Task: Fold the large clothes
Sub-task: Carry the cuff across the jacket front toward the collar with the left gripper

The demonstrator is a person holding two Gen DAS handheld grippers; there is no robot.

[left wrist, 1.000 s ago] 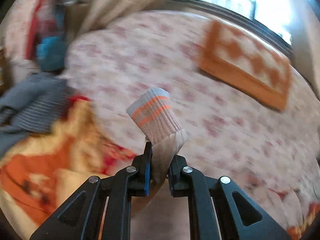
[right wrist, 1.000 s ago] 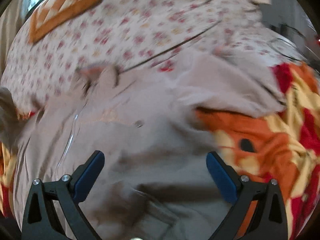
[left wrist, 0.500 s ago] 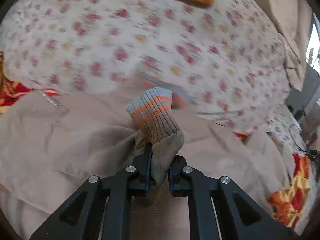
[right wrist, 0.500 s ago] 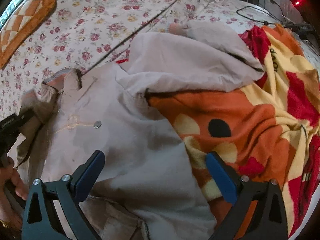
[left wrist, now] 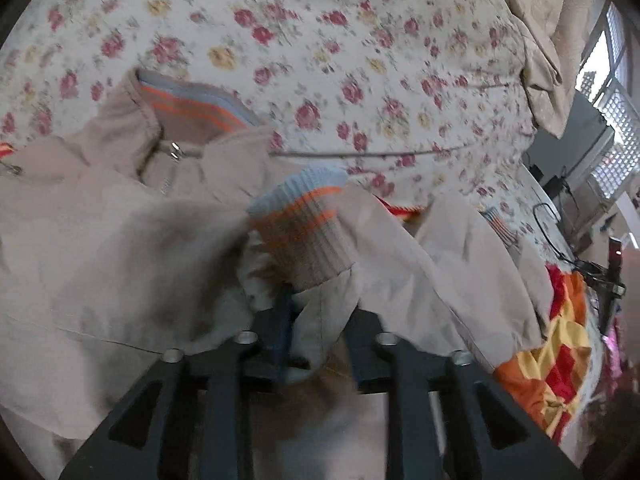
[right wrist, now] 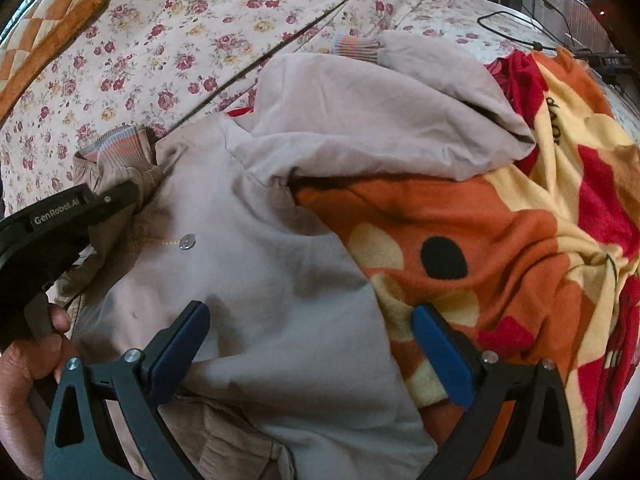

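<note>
A beige zip jacket (right wrist: 248,264) lies spread on the bed, its striped collar (left wrist: 192,108) toward the floral sheet. My left gripper (left wrist: 320,312) has one sleeve end between its jaws, and the grey-and-orange ribbed cuff (left wrist: 304,232) sticks out past them over the jacket's chest. The jaws are opening and the cloth sits slack between the pads. In the right wrist view the left gripper (right wrist: 132,192) comes in from the left, held by a hand (right wrist: 24,360). My right gripper (right wrist: 312,344) hangs wide open over the jacket's lower body, holding nothing. The other sleeve's cuff (right wrist: 356,48) lies at the far side.
An orange, red and yellow blanket (right wrist: 500,240) lies under and to the right of the jacket. The floral sheet (right wrist: 180,40) covers the bed beyond it. An orange patterned pillow (right wrist: 48,40) sits at the far left corner. Cables (right wrist: 520,28) run along the far right edge.
The left gripper swung the sleeve cuff across the bed and down onto the jacket's chest, and its jaws have parted. The right gripper sank slightly over the jacket.
</note>
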